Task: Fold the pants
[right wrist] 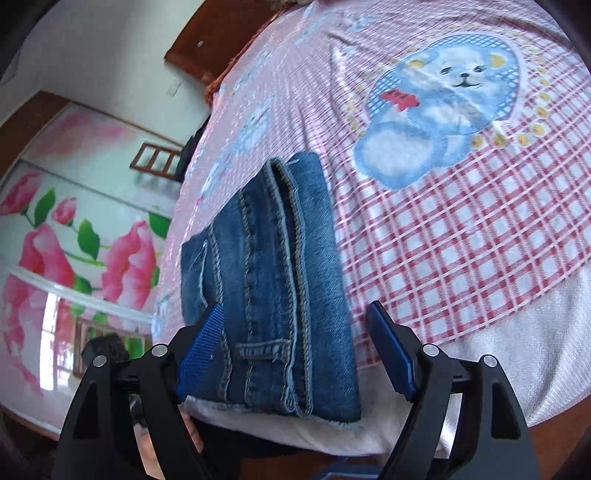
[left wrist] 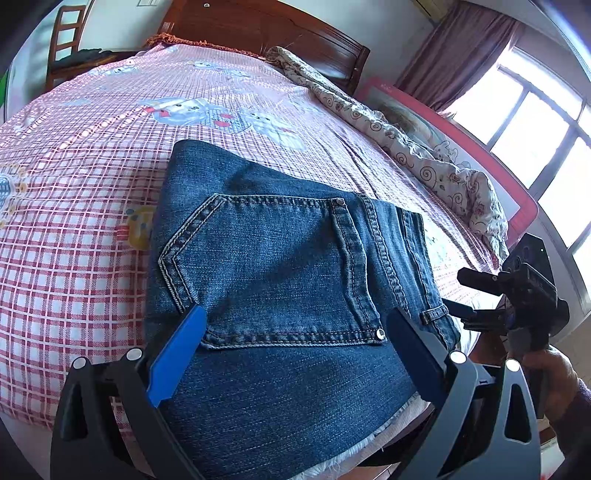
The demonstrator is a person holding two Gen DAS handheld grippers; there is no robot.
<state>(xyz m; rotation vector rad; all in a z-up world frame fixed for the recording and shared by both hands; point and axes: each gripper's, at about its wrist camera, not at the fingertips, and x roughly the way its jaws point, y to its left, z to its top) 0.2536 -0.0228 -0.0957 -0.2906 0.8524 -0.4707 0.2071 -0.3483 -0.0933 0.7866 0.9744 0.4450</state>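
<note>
The blue jeans lie folded into a compact stack on the bed, back pocket facing up, close to the mattress's near edge. My left gripper hovers over the near end of the stack, its blue fingers spread wide on either side of the pocket. In the right wrist view the jeans show their stacked layers and waistband seams end-on. My right gripper straddles that end with its jaws wide; the left finger overlaps the denim, the right finger stands off it. The right gripper also shows beside the stack.
The bed sheet is pink check with bear prints. A crumpled floral blanket runs along the right side beside a pink bed rail. A wooden headboard and a chair stand beyond. A flower-painted wardrobe door is at left.
</note>
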